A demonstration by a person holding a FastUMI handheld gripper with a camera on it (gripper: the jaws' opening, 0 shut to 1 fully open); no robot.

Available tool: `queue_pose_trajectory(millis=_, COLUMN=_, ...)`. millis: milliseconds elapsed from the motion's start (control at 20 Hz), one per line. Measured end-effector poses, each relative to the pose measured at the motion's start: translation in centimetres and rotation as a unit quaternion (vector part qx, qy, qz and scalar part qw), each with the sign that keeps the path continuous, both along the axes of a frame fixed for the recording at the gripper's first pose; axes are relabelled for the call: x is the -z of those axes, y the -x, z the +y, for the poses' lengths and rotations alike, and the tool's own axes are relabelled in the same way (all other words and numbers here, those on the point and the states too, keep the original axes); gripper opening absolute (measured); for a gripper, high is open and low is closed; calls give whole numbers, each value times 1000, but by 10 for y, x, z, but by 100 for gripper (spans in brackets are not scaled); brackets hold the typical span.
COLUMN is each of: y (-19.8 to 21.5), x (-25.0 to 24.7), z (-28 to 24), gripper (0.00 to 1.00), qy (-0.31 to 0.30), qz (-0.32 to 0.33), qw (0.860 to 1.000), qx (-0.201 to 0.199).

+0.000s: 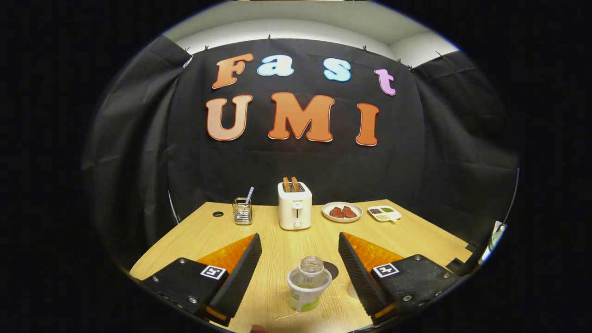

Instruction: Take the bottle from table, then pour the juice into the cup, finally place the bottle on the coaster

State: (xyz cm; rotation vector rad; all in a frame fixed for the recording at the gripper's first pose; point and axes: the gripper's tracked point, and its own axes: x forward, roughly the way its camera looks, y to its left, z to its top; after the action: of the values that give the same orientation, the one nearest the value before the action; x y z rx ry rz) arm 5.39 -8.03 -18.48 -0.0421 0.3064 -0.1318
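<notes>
The gripper (299,245) hangs over the wooden table (416,236) with its fingers spread wide, touching nothing. The uncapped clear bottle (309,283) stands upright between them, a dark round coaster (334,269) just behind it. Beyond the fingers stand a toaster (295,205), a utensil holder (242,211) and a plate of meat (342,212).

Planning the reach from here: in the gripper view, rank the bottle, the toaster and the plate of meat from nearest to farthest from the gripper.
The gripper is open.
1. Bottle: upright between the fingers, touching neither.
2. Toaster: well beyond the fingers, straight ahead near the middle of the table.
3. Plate of meat: right of the toaster, slightly farther back, though the margin is small.
</notes>
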Motion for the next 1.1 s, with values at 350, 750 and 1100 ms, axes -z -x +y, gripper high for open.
queue_pose_trajectory(millis=350, y=-4, x=47, z=-7, gripper=99, qy=-29, qz=20, qw=999, qx=7)
queue_pose_trajectory(millis=750, y=-1, x=95, z=-11, gripper=99, qy=-32, qz=53, qw=998, qx=12)
queue_pose_trajectory(millis=1100, y=-3, x=117, z=-14, gripper=76, qy=-25, qz=50, qw=998, qx=10)
